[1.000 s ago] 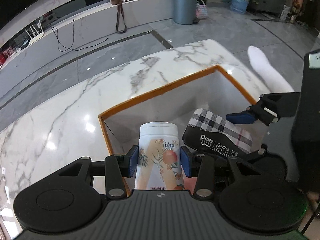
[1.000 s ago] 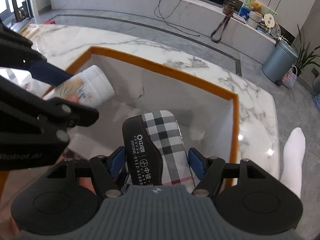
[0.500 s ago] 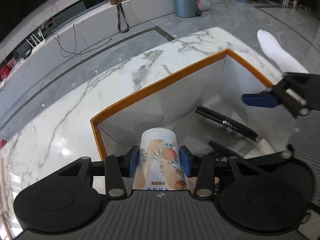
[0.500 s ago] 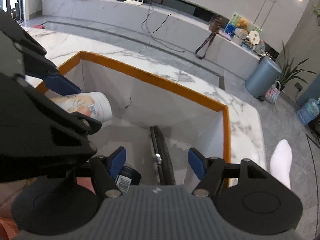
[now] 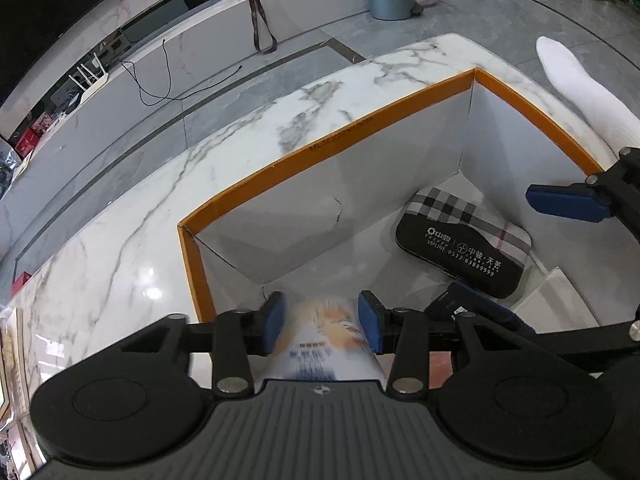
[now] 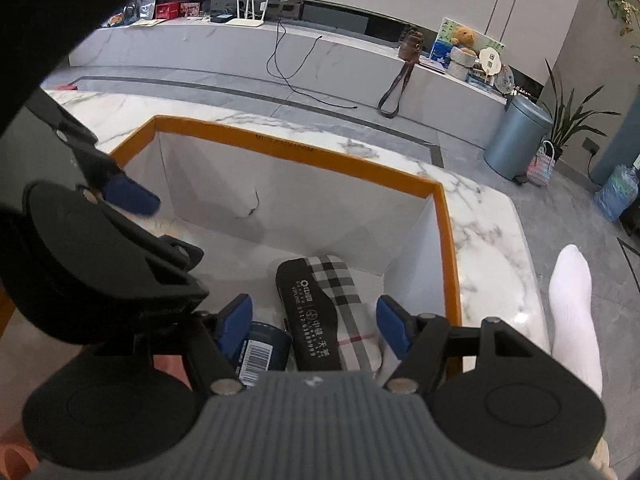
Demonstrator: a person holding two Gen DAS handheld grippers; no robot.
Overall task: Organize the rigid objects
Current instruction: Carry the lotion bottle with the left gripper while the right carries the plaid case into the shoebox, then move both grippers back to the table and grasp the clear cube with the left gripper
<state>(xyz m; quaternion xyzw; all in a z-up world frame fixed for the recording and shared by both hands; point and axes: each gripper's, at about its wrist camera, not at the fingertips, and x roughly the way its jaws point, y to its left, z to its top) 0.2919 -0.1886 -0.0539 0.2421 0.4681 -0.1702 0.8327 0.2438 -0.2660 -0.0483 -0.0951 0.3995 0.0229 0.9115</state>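
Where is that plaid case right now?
The plaid case lies flat on the floor of the orange-rimmed box, toward its right corner, beside a dark barcoded item.

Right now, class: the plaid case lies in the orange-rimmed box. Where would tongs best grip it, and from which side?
Grip the plaid case across its narrow width at mid-length, coming from above. It lies flat on the box floor, long sides exposed; a dark blue item crowds one side, so keep clear of it.
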